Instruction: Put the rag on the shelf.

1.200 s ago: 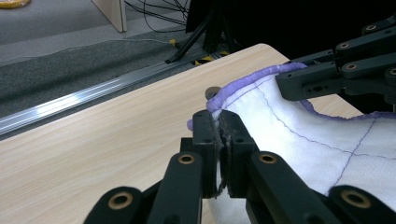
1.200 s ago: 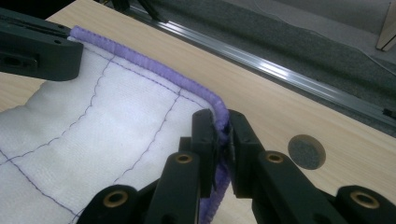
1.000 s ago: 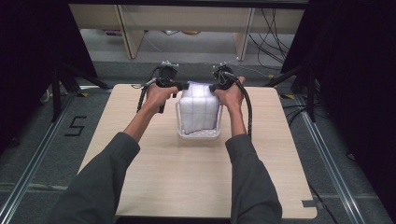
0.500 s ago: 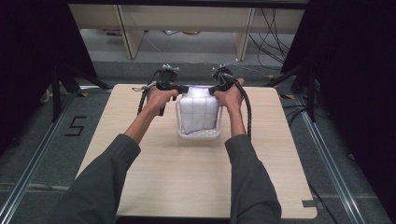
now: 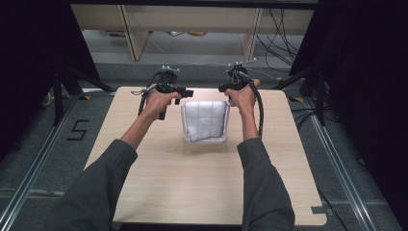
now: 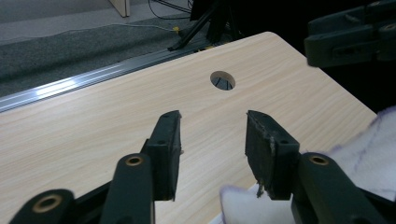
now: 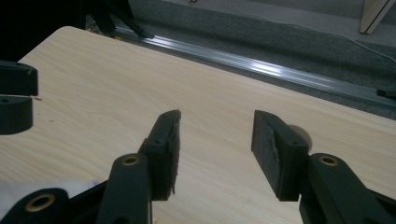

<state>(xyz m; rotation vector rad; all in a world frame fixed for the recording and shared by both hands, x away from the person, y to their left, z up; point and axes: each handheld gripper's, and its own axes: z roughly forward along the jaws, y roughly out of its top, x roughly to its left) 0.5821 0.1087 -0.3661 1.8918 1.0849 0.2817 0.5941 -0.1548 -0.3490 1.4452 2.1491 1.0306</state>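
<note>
Centrally, soft white cloth [image 5: 206, 121], purple-gridded.

- Your left gripper [image 6: 212, 140] has its two black jaws wide apart, with nothing between them.
- A white cloth [image 6: 369, 158] lies just beside the right jaw.
- The wooden table [image 6: 93, 135] has a round hole [image 6: 222, 80].
</note>
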